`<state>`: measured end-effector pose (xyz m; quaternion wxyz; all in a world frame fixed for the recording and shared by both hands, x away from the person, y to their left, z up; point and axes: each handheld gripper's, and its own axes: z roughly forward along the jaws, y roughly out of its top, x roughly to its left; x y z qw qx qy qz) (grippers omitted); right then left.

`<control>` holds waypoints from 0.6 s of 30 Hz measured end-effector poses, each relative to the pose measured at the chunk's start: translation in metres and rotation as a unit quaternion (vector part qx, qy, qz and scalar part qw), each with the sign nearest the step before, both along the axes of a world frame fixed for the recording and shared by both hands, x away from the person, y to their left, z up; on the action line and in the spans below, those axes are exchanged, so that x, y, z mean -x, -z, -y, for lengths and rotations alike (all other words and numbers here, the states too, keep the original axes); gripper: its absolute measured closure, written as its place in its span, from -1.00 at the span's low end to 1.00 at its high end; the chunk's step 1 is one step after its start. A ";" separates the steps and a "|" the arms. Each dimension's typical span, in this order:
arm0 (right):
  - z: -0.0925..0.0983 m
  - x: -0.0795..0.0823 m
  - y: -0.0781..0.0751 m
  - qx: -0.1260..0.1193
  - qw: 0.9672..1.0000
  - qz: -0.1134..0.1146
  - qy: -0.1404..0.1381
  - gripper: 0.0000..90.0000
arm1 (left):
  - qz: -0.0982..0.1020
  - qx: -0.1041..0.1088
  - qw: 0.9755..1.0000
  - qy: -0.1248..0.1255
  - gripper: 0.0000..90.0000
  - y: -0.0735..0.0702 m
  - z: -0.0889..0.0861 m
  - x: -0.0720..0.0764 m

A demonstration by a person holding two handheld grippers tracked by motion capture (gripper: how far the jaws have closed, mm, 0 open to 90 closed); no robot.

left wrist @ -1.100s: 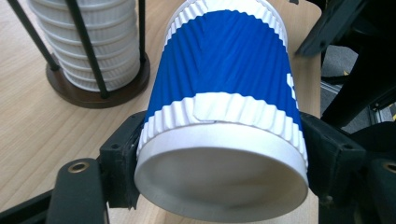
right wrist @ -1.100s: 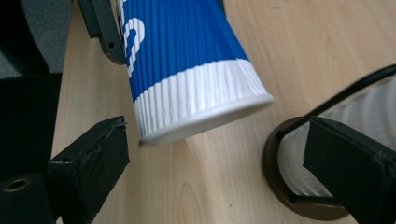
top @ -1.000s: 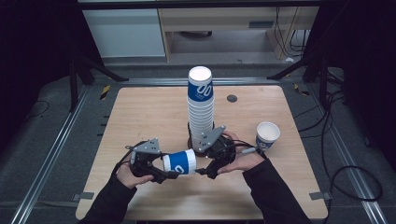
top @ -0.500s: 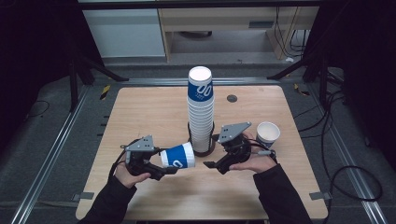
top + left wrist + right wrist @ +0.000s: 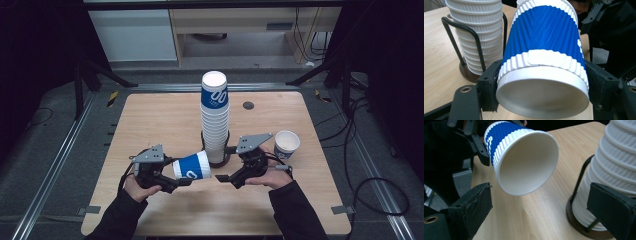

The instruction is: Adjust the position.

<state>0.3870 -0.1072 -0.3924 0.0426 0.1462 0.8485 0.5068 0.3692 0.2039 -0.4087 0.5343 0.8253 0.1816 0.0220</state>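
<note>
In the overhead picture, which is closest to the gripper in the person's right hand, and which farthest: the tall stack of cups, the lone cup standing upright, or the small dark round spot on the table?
From the right gripper:
1. Tall stack of cups: its base in the wire holder sits just to the gripper's left.
2. Lone upright cup: on the other side, near the table's right edge.
3. Dark round spot: far side of the table, behind the stack.

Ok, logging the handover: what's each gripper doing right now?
Left gripper: closed on the blue cup.
Right gripper: open, fingers holding nothing.
</note>
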 end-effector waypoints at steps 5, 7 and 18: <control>-0.006 0.001 0.003 -0.012 1.000 -0.011 -0.012 -0.88 | -0.002 0.009 1.000 0.008 -0.45 0.000 0.002 0.001; -0.008 0.001 0.004 -0.017 1.000 -0.014 -0.016 -0.88 | -0.003 0.012 1.000 0.012 -0.45 0.000 0.004 0.002; -0.021 0.001 0.010 -0.026 0.998 -0.030 -0.051 -0.87 | -0.008 0.015 0.999 0.042 -0.44 0.000 0.011 0.005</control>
